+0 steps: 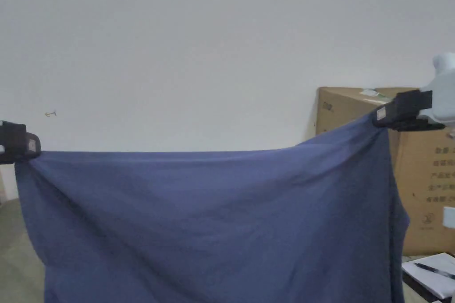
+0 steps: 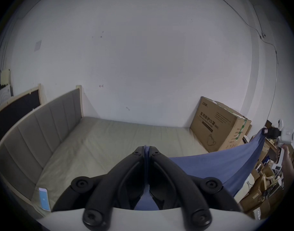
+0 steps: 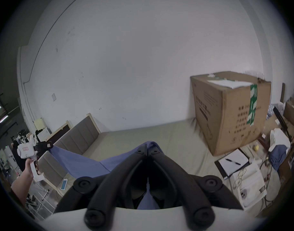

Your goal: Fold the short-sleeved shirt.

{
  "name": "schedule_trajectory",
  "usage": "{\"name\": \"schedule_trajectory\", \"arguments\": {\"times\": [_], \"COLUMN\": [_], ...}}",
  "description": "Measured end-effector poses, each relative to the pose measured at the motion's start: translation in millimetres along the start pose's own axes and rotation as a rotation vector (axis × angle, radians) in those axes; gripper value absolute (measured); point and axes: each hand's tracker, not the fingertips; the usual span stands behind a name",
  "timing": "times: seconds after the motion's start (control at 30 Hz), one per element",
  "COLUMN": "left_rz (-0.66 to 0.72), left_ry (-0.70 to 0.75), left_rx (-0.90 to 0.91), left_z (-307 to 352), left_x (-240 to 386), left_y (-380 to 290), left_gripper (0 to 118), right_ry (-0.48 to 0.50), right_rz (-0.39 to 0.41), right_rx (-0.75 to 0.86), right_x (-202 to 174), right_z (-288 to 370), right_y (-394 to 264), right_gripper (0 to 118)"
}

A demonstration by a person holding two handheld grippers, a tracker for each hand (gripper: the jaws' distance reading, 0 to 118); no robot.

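The shirt (image 1: 213, 224), blue and spread wide, hangs in the air in front of you in the head view, stretched between your two grippers against a white wall (image 1: 200, 41). Your left gripper (image 1: 37, 146) pinches one top corner at the left edge of the frame; your right gripper (image 1: 377, 117) pinches the other corner, higher up, in front of a cardboard box (image 1: 422, 175). A notepad with a pen (image 1: 433, 273) lies below the box.

In the left gripper view, your left gripper's (image 2: 147, 148) jaws are pressed together with a strip of the blue cloth (image 2: 218, 166) between them (it runs off to the right gripper (image 2: 264, 131) far off). Below lies a beige mattress (image 2: 126, 138).

In the right gripper view, your right gripper (image 3: 148, 148) is likewise clamped tight on the fabric (image 3: 86, 163), which stretches left to the other gripper (image 3: 50, 145), held in your hand (image 3: 28, 164).
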Motion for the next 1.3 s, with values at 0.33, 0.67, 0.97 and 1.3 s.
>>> {"name": "schedule_trajectory", "arguments": {"times": [0.33, 0.67, 0.97, 1.3], "left_rz": [0.002, 0.066, 0.005, 0.011], "left_ry": [0.079, 0.109, 0.157, 0.108], "left_rx": [0.058, 0.157, 0.271, 0.069], "left_z": [-69.5, -168.7, -212.0, -236.7], "left_x": [-8.6, -21.9, -27.6, -39.1], "left_y": [71.6, 145.9, 128.1, -26.0], "left_gripper": [3, 3, 3, 3], "right_ry": [-0.044, -0.113, -0.192, -0.154], "right_rz": [-0.027, 0.013, 0.144, 0.220], "right_rx": [0.080, 0.206, 0.331, 0.043], "right_x": [-25.6, -33.9, -45.8, -3.2], "right_z": [-85.6, -187.1, -224.3, -245.9], "right_y": [92.7, 170.7, 149.7, -39.9], "right_gripper": [0, 0, 0, 0]}}
